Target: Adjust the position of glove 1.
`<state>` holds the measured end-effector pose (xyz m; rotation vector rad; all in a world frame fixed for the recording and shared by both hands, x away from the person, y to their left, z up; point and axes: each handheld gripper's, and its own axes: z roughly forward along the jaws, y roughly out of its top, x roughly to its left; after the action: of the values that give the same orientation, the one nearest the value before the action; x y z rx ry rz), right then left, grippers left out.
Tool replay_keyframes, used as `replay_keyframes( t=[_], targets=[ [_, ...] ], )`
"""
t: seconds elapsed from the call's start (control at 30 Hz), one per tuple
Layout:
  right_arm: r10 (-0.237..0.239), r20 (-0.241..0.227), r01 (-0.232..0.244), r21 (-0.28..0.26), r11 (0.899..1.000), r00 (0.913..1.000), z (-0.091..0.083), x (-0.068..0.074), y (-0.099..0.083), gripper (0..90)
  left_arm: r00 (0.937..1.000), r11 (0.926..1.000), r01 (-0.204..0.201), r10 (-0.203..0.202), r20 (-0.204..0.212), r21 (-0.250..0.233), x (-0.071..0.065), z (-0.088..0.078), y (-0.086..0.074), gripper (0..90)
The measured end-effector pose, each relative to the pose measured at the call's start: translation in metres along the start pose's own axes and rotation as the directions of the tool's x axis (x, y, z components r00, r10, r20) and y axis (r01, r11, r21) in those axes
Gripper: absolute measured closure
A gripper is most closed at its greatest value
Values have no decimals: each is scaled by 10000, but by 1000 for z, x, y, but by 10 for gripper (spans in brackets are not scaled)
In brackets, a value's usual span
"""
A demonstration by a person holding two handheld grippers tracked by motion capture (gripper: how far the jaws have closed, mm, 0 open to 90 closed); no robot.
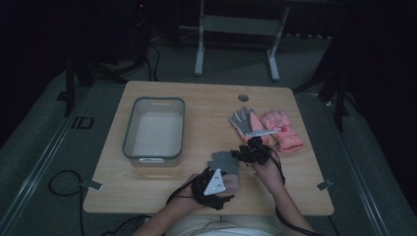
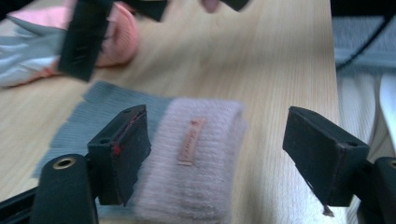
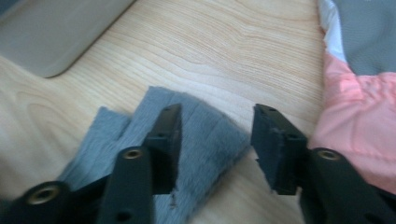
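Grey knitted wool with a pale pink cuff makes up the glove (image 1: 225, 166) that lies flat on the wooden bench (image 1: 206, 105), between the two tools. In the left gripper view the left hand-held gripper (image 2: 217, 151) is over the cuff end; its jaws stand wide apart, one beside the cuff and the other over bare wood, and they do not press on the glove. A small tan label (image 2: 190, 141) is sewn on the cuff, between these jaws.

In the right gripper view the right hand-held gripper (image 3: 217, 142) is at the grey finger end of the same glove. Its jaws are about half apart; one is over the grey wool, the other is just past the edge of it, and nothing is clamped between them.

Beyond the right hand-held gripper, farther from the person, a pair of pink and grey ski gloves (image 1: 265, 127) lies on the bench, near it but apart from the knitted glove. A grey plastic bin (image 1: 132, 129) stands well apart, beyond the left hand-held gripper and to its left.
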<state>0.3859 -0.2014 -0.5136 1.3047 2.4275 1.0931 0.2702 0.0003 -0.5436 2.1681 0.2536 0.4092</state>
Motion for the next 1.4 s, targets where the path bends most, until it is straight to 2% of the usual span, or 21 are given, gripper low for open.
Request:
replay_keyframes(
  t=[0.03,0.07,0.1,0.13,0.2,0.33,0.37,0.43,0.5,0.67,0.73,0.77,0.83,0.87,0.9,0.93,0.97,1.0,1.07,1.17,1.4],
  targets=[
    [38,-8,-38,80,10000,10000,3,0,0,483,9997,9996,-201,197,153,219,-1,3,-1,286],
    [99,-32,-99,178,9998,9999,7,-1,0,468,9989,9982,-469,465,112,378,-2,5,-2,296],
    [104,-39,-103,252,9996,9999,12,-1,0,451,9989,9982,-469,465,112,378,-2,5,-2,304],
    [125,2,-125,309,9994,9999,14,-1,-1,432,9974,9951,-725,722,71,677,-4,9,-4,312],
    [106,51,-108,477,9988,9999,21,-2,-2,381,9959,9930,-904,908,-21,764,-6,10,-6,312],
    [44,168,-57,788,9969,9998,30,-3,-7,354,9914,9882,-1267,1289,-202,864,-8,11,-8,336],
    [-103,271,80,828,9965,9996,35,-1,-10,325,9863,9824,-1571,1613,-342,1015,-10,12,-9,338],
    [-68,271,46,793,9968,9996,35,-1,-11,325,9849,9807,-1627,1680,-412,1082,-11,12,-10,352],
    [-190,336,160,867,9961,9993,35,0,-10,351,9766,9709,-1894,2017,-741,1463,-14,14,-7,394],
    [-249,106,238,923,9954,9996,35,2,-9,427,9737,9693,-1856,2035,-1022,1610,-12,15,-7,526],
    [-252,24,248,874,9959,9997,35,2,-10,453,9768,9722,-1772,1927,-932,1531,-9,15,-8,560],
    [-213,-21,214,808,9965,9998,35,3,-11,465,9855,9796,-1447,1553,-686,1391,-3,12,-9,588],
    [-50,-122,57,620,9981,9999,35,4,-13,509,9958,9896,-839,877,-278,1170,5,10,-10,643],
    [75,-319,-56,606,9981,9995,35,5,-14,580,9958,9896,-839,877,-278,1170,5,10,-10,665],
    [198,-491,-166,644,9978,9986,36,6,-14,610,9986,9926,-525,533,-43,1094,10,8,-11,675],
    [198,-491,-166,644,9978,9986,36,6,-14,610,9986,9926,-525,533,-43,1094,10,8,-11,683],
    [200,-650,-151,740,9971,9977,36,8,-12,676,9995,9932,-302,297,66,1125,13,7,-10,692],
    [-65,-557,104,705,9975,9984,35,10,-12,691,9995,9932,-302,297,66,1125,13,7,-10,698],
    [-245,-530,279,650,9975,9983,34,13,-10,708,9998,9930,13,-39,215,1179,17,3,-8,708],
    [-88,-966,128,413,9991,9953,27,13,-6,719,9986,9909,257,-314,416,1320,24,-3,-6,716],
    [-575,-1010,590,113,9982,9932,13,24,11,725,9982,9897,69,-154,580,1432,35,-18,7,722]
  ],
)
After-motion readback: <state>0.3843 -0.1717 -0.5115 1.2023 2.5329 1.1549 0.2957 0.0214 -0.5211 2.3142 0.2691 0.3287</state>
